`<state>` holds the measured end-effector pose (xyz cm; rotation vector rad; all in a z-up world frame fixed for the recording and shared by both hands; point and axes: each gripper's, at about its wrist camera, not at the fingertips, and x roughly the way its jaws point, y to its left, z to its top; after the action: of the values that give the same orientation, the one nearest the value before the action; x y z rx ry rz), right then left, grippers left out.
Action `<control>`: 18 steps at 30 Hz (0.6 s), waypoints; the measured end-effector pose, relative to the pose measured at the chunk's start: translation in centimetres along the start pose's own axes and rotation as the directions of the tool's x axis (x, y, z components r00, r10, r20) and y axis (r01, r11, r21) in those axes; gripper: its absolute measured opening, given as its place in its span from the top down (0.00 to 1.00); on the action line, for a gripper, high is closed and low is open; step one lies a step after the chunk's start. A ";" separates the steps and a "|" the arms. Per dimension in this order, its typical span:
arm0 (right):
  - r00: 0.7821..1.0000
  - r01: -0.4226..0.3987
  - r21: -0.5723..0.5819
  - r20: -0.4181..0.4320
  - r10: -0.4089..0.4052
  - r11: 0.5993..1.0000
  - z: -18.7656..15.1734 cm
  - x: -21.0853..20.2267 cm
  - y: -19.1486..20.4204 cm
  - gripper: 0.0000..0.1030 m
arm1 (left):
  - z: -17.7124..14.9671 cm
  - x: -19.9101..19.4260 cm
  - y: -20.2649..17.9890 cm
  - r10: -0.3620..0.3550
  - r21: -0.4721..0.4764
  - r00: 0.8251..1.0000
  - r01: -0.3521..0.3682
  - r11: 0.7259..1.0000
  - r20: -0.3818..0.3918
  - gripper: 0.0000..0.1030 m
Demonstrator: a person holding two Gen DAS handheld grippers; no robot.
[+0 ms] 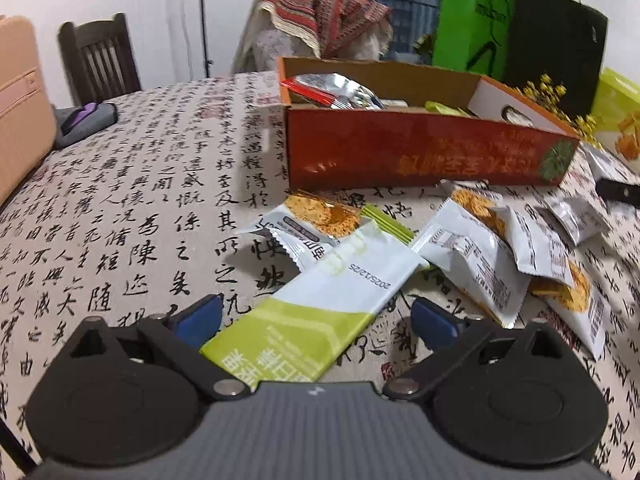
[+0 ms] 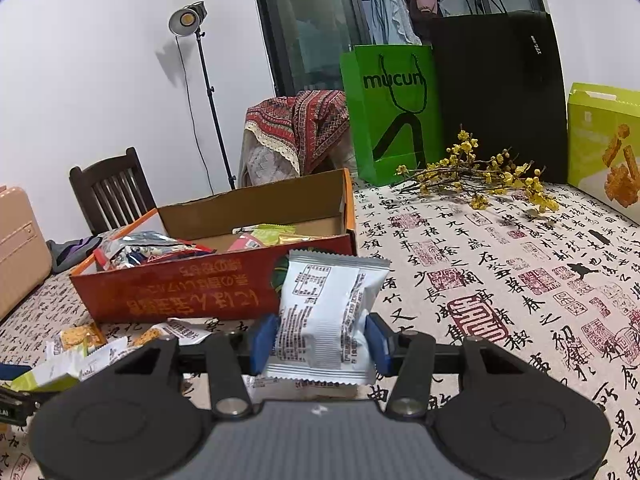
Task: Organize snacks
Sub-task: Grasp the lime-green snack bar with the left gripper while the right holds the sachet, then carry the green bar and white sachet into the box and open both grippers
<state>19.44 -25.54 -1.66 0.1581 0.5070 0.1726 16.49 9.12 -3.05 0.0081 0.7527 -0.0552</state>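
The right claw (image 2: 320,340) is closed on a white snack packet (image 2: 328,312), held upright above the bench (image 2: 500,280). The left claw (image 1: 316,316) is open astride a green-and-white packet (image 1: 320,308) lying on the bench. Beyond stands the red box (image 1: 420,152), containing snacks.

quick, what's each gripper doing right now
left gripper: jaws open around the green and white snack bar.
right gripper: jaws shut on a white snack packet.

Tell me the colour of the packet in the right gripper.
White packet with black print, clearest in the right wrist view.
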 end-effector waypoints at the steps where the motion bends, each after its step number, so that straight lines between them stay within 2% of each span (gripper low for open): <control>1: 1.000 0.001 0.000 -0.001 -0.001 1.000 0.0 0.0 0.0 0.52 | -0.1 -0.2 -0.1 0.009 -0.001 1.000 -0.009 1.000 0.012 0.17; 3: 1.000 0.001 0.002 0.000 -0.001 1.000 0.0 0.0 0.0 0.52 | -0.3 -0.9 -0.1 -0.013 -0.022 0.999 0.014 1.000 0.033 0.38; 4: 1.000 0.001 0.003 0.000 -0.001 1.000 0.0 0.0 0.0 0.52 | -0.4 -1.2 -0.1 -0.028 -0.037 0.999 0.030 0.999 0.038 0.42; 6: 1.000 0.001 0.000 -0.003 -0.001 1.000 0.0 0.0 0.0 0.52 | -0.8 -1.9 -0.6 -0.037 -0.048 0.998 0.039 0.998 0.043 0.60; 11: 1.000 0.000 -0.007 -0.008 0.000 1.000 -0.1 0.1 0.2 0.52 | -1.6 -3.1 -1.9 -0.013 -0.059 0.996 0.018 0.998 0.083 0.63; 18: 1.000 -0.006 -0.019 0.001 0.006 1.000 -0.1 0.0 0.3 0.52 | -1.2 -5.8 -2.0 0.019 -0.120 0.982 0.004 0.993 0.190 0.63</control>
<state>19.32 -25.19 -1.68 0.1414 0.5040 0.1829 11.34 7.47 0.04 -0.1080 0.5632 -0.0029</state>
